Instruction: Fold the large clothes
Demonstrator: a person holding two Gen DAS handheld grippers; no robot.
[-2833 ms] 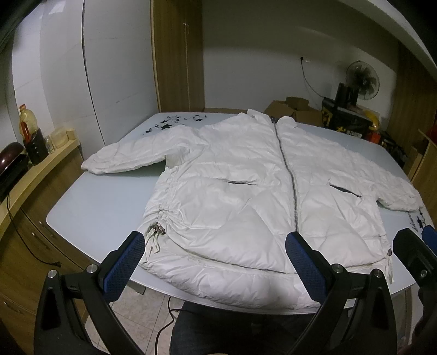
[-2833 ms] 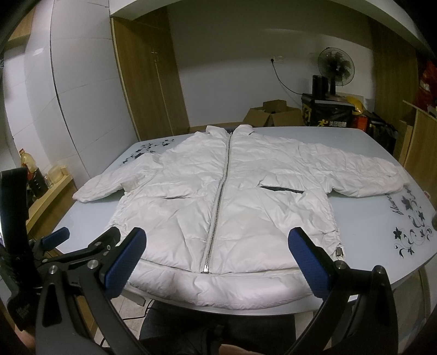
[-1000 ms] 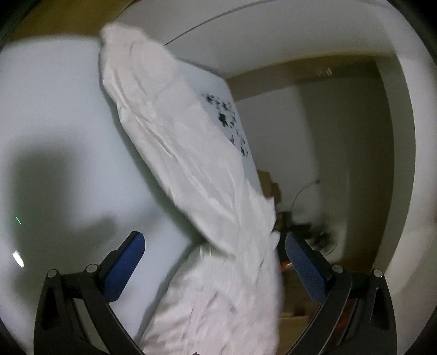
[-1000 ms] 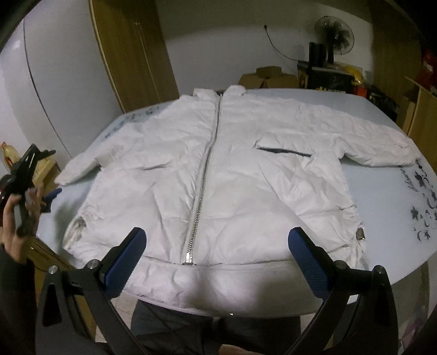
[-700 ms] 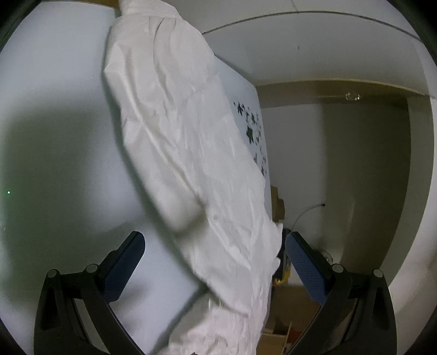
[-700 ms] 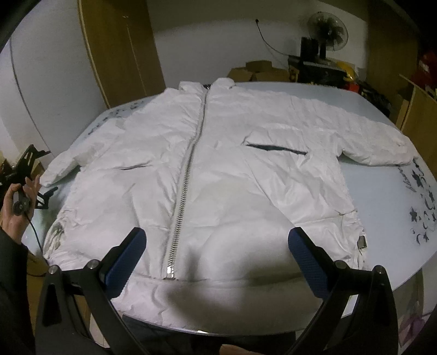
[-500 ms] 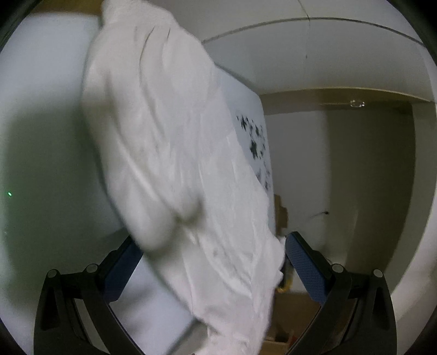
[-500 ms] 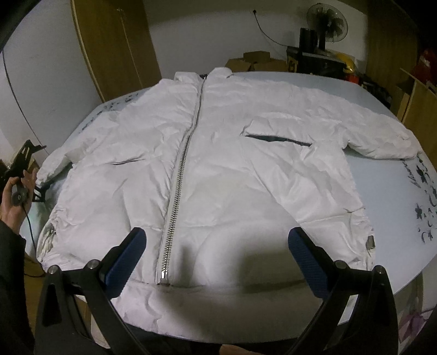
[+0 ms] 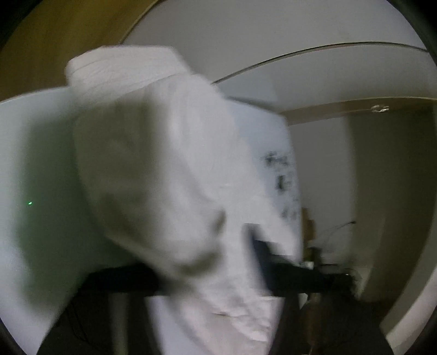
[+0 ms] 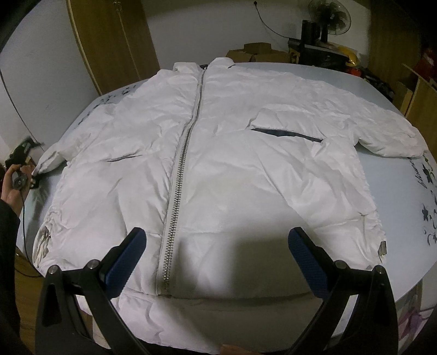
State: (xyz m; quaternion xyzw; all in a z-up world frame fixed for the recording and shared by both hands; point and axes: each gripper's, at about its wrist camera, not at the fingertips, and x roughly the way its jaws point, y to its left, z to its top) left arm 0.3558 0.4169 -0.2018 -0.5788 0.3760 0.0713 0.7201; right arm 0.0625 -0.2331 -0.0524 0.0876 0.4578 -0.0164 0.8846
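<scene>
A large white padded jacket (image 10: 232,153) lies front up and zipped on the pale blue table (image 10: 396,196), collar far, hem near. In the right wrist view my right gripper (image 10: 215,256) hangs open just above the hem, right of the zipper (image 10: 180,174), with nothing between its fingers. At the far left, a hand (image 10: 12,188) holds my left gripper (image 10: 32,174) at the cuff of the jacket's left sleeve (image 10: 50,158). The left wrist view is blurred: the sleeve (image 9: 153,163) fills it, and the jaws of my left gripper (image 9: 213,273) are closing on the cuff between them.
Cardboard boxes (image 10: 256,53), a fan (image 10: 330,13) and dark equipment stand behind the table. A wooden door (image 10: 109,41) is at the back left and wooden furniture (image 10: 420,98) at the right. A black floral print (image 10: 426,177) marks the table's right side.
The left gripper has moved up to the sleeve cuff and its jaws have come together on it. The right gripper has sunk slightly toward the hem, still open.
</scene>
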